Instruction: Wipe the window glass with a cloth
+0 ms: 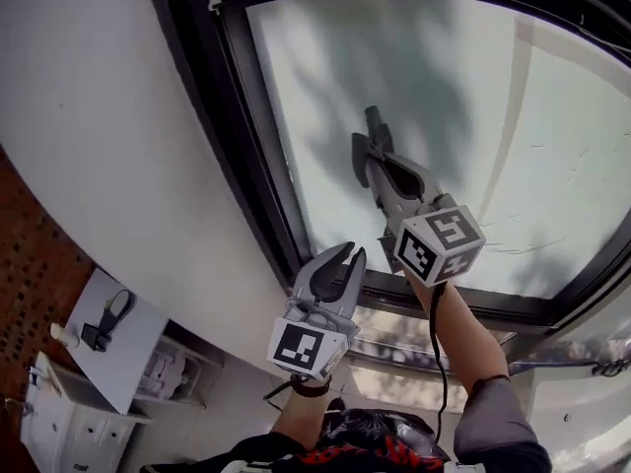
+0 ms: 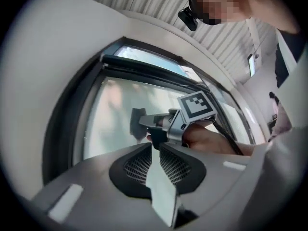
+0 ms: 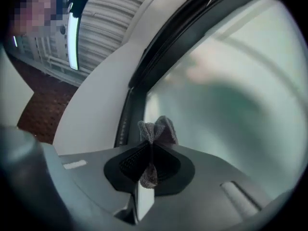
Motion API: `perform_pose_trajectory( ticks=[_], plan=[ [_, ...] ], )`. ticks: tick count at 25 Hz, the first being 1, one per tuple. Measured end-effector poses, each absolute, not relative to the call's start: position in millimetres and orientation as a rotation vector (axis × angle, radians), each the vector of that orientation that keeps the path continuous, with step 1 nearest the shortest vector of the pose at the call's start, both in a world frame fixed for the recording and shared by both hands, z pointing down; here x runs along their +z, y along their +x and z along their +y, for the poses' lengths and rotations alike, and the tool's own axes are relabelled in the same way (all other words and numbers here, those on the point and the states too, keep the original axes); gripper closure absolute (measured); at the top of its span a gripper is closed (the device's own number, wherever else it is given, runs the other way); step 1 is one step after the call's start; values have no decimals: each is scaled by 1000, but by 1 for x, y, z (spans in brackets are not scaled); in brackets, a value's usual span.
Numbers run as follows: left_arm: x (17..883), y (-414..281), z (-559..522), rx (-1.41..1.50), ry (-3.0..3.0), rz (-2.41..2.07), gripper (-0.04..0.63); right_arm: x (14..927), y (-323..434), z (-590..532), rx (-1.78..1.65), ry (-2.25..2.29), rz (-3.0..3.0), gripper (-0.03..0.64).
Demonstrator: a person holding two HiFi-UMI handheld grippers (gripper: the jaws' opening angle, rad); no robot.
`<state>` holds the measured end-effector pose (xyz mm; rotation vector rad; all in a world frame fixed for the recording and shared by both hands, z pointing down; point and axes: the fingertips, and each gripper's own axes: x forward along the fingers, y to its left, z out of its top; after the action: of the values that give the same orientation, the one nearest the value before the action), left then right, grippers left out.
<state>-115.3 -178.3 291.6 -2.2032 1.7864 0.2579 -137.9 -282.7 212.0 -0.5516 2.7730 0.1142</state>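
Grips a bunched grey cloth (image 3: 157, 128) in the right tool (image 3: 151, 143), jaws pinched shut on it, with the cloth held up against the frosted window glass (image 1: 493, 106), not far from the dark frame (image 1: 258, 175). Holds the left tool (image 1: 353, 254) lower, beside the bottom frame, jaws closed together, empty.

No txt, brand, label or no. legible anywhere I look. Only printed things are b/w square patterns: one on the right marker cube (image 1: 440, 244) of my right gripper (image 1: 373, 131), one on the left marker cube (image 1: 308, 346) of my left gripper (image 1: 353, 253). Just blocks, not letters or digits. Small items on the white shelf unit (image 1: 59, 422), lower left: too small/blurred to read.
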Motion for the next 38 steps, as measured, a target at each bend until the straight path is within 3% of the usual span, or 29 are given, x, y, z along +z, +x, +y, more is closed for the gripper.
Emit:
perform_pose_trajectory(
  ticks=[6, 11, 17, 30, 35, 38],
  plan=[
    [305, -203, -135, 243, -2054, 2004, 568, 259, -294, -251, 72, -324, 2976, 590],
    [307, -211, -136, 245, -2073, 2005, 568, 280, -283, -284, 161, -515, 2996, 591],
    [304, -137, -186, 267, -2326, 1743, 566, 269, -127, -331, 168, -892, 2857, 590],
    [320, 44, -245, 248, -2693, 1256, 560, 270, 308, -412, 118, -1942, 2286, 589],
    [317, 56, -242, 205, -2701, 1256, 541, 285, 415, -420, 58, -2254, 2037, 590],
    [317, 46, -246, 212, -2671, 1309, 540, 276, 406, -418, 77, -2201, 2045, 591]
  ],
)
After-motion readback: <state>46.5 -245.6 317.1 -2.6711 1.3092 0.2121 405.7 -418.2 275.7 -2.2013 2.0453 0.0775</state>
